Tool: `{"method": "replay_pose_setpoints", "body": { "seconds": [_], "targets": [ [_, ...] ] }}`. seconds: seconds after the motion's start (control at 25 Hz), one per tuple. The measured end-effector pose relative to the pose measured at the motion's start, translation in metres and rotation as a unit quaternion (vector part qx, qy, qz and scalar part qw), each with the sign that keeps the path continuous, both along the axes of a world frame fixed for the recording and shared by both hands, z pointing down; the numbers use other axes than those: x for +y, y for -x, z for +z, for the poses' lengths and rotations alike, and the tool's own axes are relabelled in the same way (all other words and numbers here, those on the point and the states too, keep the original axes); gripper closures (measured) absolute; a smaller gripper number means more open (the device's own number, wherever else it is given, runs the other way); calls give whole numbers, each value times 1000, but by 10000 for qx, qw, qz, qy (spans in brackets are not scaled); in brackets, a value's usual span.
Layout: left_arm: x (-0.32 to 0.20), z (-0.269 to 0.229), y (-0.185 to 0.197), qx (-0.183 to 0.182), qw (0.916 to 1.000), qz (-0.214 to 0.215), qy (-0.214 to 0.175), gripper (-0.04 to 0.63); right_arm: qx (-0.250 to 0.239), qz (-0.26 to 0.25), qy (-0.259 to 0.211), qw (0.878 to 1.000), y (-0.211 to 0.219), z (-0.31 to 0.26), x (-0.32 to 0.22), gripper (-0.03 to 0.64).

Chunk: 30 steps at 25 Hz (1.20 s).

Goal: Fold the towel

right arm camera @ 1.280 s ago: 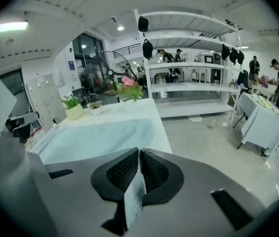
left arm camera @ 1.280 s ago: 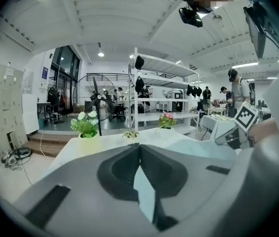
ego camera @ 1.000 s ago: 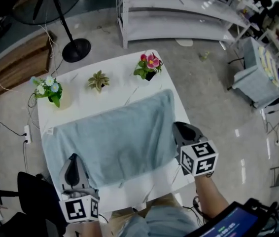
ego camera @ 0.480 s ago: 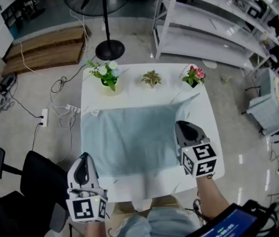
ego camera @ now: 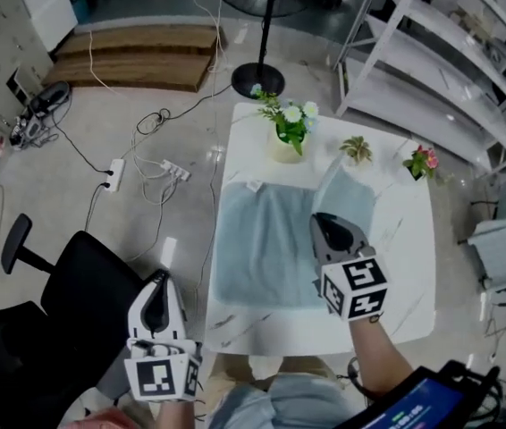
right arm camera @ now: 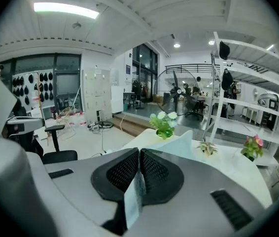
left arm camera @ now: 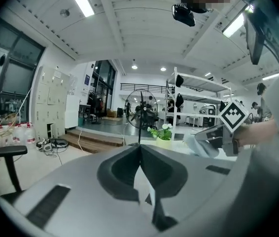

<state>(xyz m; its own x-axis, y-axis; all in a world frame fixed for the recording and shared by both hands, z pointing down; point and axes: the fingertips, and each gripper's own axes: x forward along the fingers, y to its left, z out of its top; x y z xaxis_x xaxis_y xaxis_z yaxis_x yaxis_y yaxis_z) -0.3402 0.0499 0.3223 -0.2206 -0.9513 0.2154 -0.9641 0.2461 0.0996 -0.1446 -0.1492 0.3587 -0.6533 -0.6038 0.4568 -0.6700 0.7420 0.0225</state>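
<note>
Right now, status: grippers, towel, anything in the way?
Left gripper shut, off the table's left side, clear of towel. Right gripper shut on towel edge, held over its middle. Plants at far edge, clear.

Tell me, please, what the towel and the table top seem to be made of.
Towel: soft cloth, probably cotton terry, matte pale blue-grey; its lifted part drapes limply. Table top: hard, smooth, white with grey veins; marble or a marble-look laminate, I cannot tell which.
</note>
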Motion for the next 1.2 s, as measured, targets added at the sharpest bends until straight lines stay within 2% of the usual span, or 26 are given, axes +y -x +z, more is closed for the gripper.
{"method": "replay_pose_setpoints", "body": {
  "seconds": [0.24,0.44,0.6,0.68,0.76,0.8,0.84,1.0,1.08,1.2],
  "targets": [
    [39,22,46,194,9986,-466,152,588,48,-682,177,9975,102,40,40,584],
    [60,47,65,384,9960,-743,329,588,351,-1133,331,9924,146,79,65,584],
    [65,60,67,504,9951,-752,391,588,643,-1298,515,9881,156,112,77,583],
    [66,66,68,587,9944,-773,416,588,821,-1459,771,9829,159,133,86,572],
    [65,73,68,685,9937,-758,452,588,978,-1736,1028,9746,165,151,99,498],
    [64,76,67,709,9937,-723,484,588,1023,-1888,1074,9707,168,153,105,434],
    [62,78,66,713,9938,-688,511,588,1012,-2032,1089,9678,171,150,112,410],
    [51,75,59,705,9951,-521,462,588,391,-2427,1256,9611,173,91,132,400],
    [44,67,55,660,9961,-398,433,588,182,-2612,1134,9584,162,58,133,400],
    [35,60,44,731,9966,-183,338,588,332,-2886,806,9535,130,44,124,402]
  ]
}}
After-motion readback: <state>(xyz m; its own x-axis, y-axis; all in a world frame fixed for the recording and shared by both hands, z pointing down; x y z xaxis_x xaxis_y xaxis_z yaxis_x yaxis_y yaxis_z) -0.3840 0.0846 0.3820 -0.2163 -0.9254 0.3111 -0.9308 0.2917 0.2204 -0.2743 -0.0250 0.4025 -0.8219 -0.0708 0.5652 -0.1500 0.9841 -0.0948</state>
